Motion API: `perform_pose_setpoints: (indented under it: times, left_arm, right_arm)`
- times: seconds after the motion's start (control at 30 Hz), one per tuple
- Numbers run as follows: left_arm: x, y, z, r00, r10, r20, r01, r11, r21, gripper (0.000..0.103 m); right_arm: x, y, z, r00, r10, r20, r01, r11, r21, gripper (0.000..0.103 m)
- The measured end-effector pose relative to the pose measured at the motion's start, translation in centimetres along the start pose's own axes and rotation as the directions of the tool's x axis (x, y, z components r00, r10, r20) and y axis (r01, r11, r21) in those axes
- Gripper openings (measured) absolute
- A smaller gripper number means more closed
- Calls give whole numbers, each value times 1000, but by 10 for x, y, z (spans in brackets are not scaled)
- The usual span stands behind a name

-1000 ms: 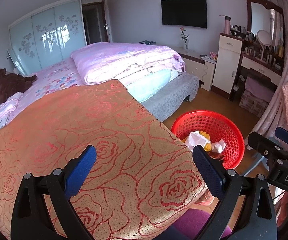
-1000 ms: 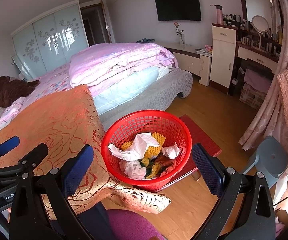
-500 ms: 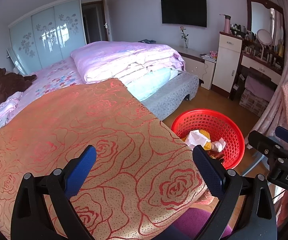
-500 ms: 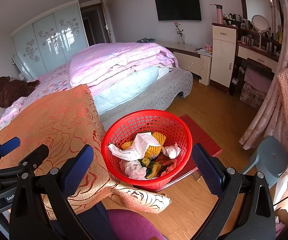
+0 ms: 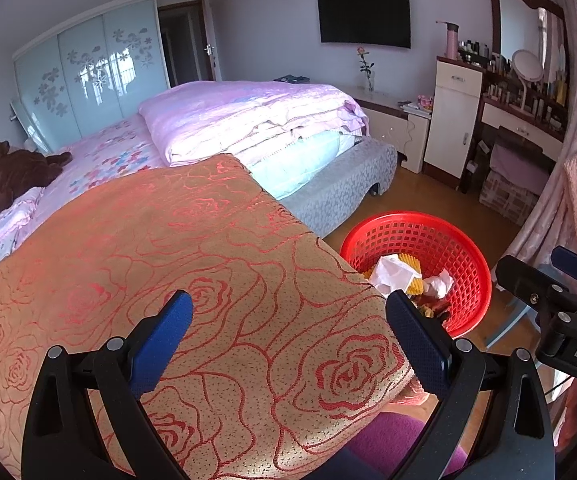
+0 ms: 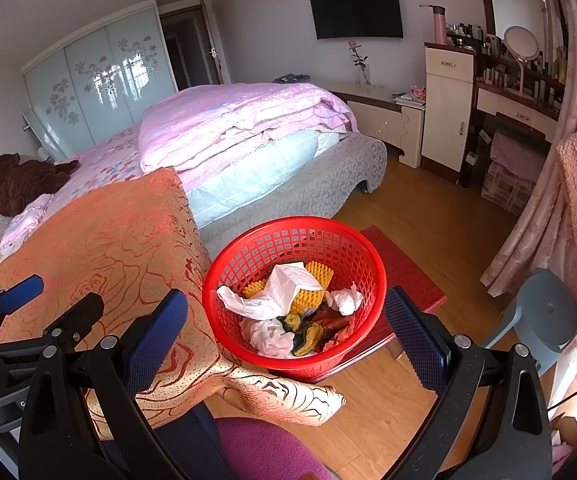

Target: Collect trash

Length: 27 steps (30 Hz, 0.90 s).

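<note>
Nothing much had moved since the earlier frames; both of my views stayed almost as they were. Largest in sight was the bed (image 5: 248,128) with its folded pink quilt (image 6: 240,120), its far end cut off by the lens edge. Nearer me lay the rose-patterned cloth (image 5: 192,280), which hid whatever it was draped over. It also covered the near left rim of the red basket (image 6: 224,276) in my left view. The basket sat on a low red stand (image 6: 408,276), mostly hidden beneath it. Inside were the trash pieces: a white bag (image 6: 276,292), yellow foam (image 6: 316,280), crumpled tissue (image 6: 344,300), and darker scraps I could not make out. My left gripper (image 5: 288,316) hung over the cloth, fingers spread wide and holding nothing. My right gripper (image 6: 286,316) hung above the basket, equally wide and empty.
</note>
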State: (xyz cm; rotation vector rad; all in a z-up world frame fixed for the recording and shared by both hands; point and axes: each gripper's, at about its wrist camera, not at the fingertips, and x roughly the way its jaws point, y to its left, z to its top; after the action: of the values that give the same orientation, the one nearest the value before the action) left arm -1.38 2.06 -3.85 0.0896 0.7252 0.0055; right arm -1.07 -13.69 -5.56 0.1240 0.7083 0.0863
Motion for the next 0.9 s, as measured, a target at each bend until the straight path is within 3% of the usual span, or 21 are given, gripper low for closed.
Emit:
perform_pose_setpoints:
  times: [0.6,0.9]
  left_arm:
    - [5,0,-3,1000,-7,-6,8,1000,6,94]
    - [0,1,-5,999,-26,27,26,999,19,93]
  right_arm:
    - [0,-1,2,1000,0,-2,0,1000,1,96]
    - [2,-1,-7,1000,-22,-4,22,1000,17,96]
